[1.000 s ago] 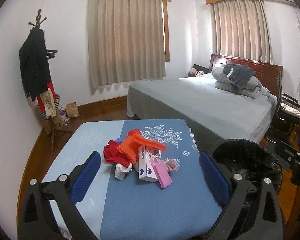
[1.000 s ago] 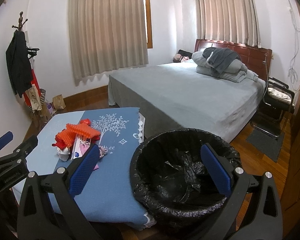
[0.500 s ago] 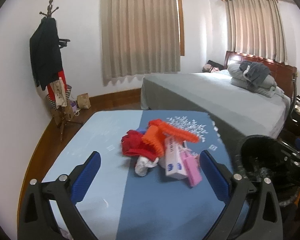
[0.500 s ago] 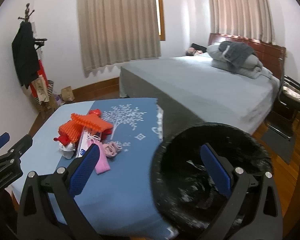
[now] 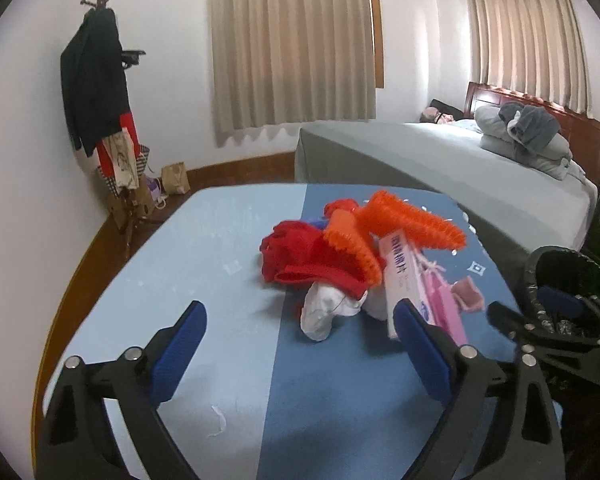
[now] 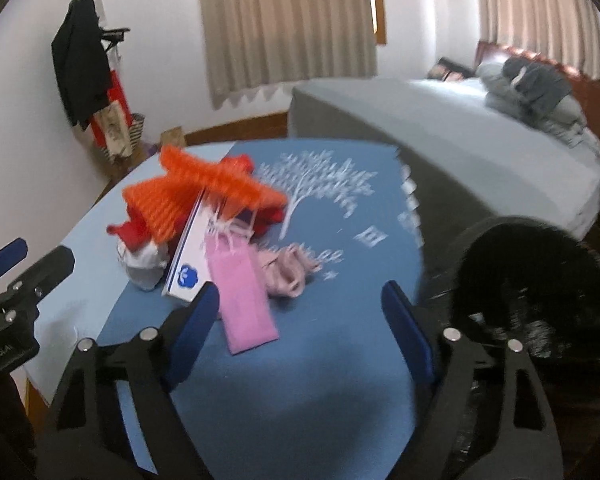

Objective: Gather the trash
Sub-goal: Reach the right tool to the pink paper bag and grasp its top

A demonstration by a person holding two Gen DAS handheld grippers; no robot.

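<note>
A heap of trash lies on the blue tablecloth [image 5: 332, 392]: orange honeycomb paper [image 5: 412, 220], a red paper piece [image 5: 300, 256], a crumpled white wad [image 5: 324, 312], a white box [image 5: 400, 276] and a pink bag [image 6: 240, 292] beside a pink string loop [image 6: 288, 272]. My left gripper [image 5: 300, 340] hangs just short of the white wad, its jaws closing with nothing between them. My right gripper [image 6: 300, 320] hovers near the pink bag, jaws closing too, nothing held. A bin with a black liner [image 6: 540, 280] stands right of the table.
A grey bed [image 5: 460, 168] with folded bedding [image 5: 528, 136] fills the back right. A coat stand [image 5: 100, 100] with dark clothes and bags stands at the left wall. A paper bag [image 5: 175, 178] sits on the wooden floor. Curtains cover two windows.
Both grippers have dropped and come closer to the trash heap, which now looks larger. Both pairs of jaws have narrowed a little. The bin has slid to the right edge of the right wrist view.
</note>
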